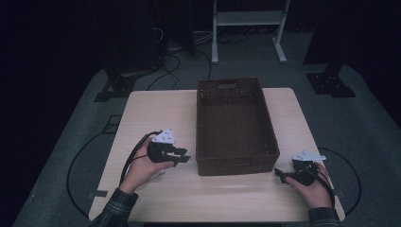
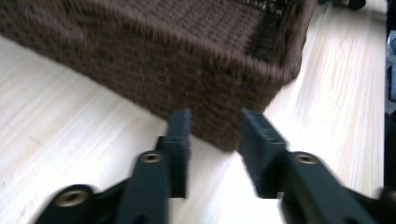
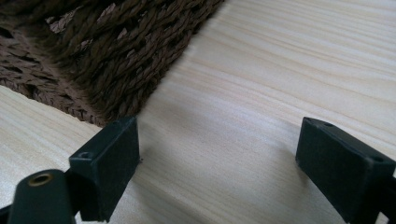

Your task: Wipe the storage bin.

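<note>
At centre of the pale wooden table (image 1: 156, 106): brown woven basket (image 1: 234, 124), rectangular, open-topped, nothing visible inside, long axis running away from the person's edge. Judged light for its bulk, fairly stiff in the walls yet with some give in the weave; rough twisted fibre (image 3: 116, 51), so unlikely to slip between pads; not fragile, though a hard pinch could deform the rim. Best holds, by judgement: the thick braided rim at the two near corners, or the slot-like handle openings in the short end walls, one wall per tool for a level lift. Left of the basket's near-left corner: left gripper (image 1: 182, 155), held in the person's left hand (image 1: 142, 168), jaws pointing at the basket wall, parted to a moderate gap, nothing between them and no contact with the weave in the left gripper view (image 2: 212, 135). Right of the basket's near-right corner: right gripper (image 1: 280, 174), in the right hand (image 1: 314, 189), jaws spread wide over bare tabletop, one fingertip (image 3: 114, 154) just beside the basket's lower corner, seemingly apart from it, nothing gripped. Both tools low, close to the basket, apparently poised for a two-sided hold.
</note>
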### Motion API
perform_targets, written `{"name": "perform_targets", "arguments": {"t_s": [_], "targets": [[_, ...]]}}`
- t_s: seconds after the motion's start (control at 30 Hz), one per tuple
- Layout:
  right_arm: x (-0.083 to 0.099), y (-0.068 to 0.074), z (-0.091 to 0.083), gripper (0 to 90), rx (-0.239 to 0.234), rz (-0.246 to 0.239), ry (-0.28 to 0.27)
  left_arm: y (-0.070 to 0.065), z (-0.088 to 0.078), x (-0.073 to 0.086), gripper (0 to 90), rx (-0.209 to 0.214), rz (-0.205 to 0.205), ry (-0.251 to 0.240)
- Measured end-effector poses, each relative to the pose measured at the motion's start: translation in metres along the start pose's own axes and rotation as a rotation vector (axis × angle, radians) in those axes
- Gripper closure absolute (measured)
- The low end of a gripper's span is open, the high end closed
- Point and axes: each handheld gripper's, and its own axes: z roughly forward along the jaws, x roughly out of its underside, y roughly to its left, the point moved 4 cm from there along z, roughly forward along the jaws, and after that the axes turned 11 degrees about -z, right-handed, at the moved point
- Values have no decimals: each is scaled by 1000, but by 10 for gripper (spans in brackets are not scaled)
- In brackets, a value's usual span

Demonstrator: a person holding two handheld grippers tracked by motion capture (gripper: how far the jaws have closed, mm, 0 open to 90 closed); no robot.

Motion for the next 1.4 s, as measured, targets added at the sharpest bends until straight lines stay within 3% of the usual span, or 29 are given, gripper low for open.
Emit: {"name": "perform_targets", "arguments": {"t_s": [0.23,0.37,0.53,0.67,0.97,1.27,1.4], "targets": [[0,0,0,128,0,0,0,3,6,24,326,-53,-19,42],[0,0,0,128,0,0,0,3,14,36,261,-74,-24,63],[0,0,0,128,-1,0,0,3,23,48,208,-74,-21,74],[0,0,0,127,-1,-6,-3,4,33,63,179,-93,-37,90],[0,-1,0,128,-2,-6,-3,4,44,82,100,-134,-39,114],[0,-1,1,128,-3,-7,-3,5,48,90,12,-146,-13,33],[-1,-1,1,128,-4,-4,-2,4,49,90,0,-145,-13,27]]}}
